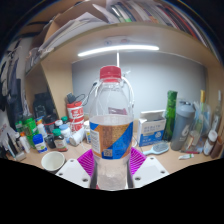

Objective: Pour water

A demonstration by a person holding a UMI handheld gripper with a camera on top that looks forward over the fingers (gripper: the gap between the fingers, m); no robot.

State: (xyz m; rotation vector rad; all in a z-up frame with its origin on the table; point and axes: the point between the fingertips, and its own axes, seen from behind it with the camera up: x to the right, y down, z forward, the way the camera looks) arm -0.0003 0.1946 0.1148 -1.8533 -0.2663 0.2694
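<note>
Cluttered desk (150,150) behind; jaws (112,160) seemingly clamp one upright red-capped water bottle (112,125)

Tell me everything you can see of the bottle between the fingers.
The bottle is clear plastic, ribbed near the base, with a red screw cap still on and a blue, orange and white label around its middle. It stands upright and looks largely clear inside; the water level cannot be told. The gripper has its purple pads pressed against both sides of the lower body, in front of a cluttered counter.
</note>
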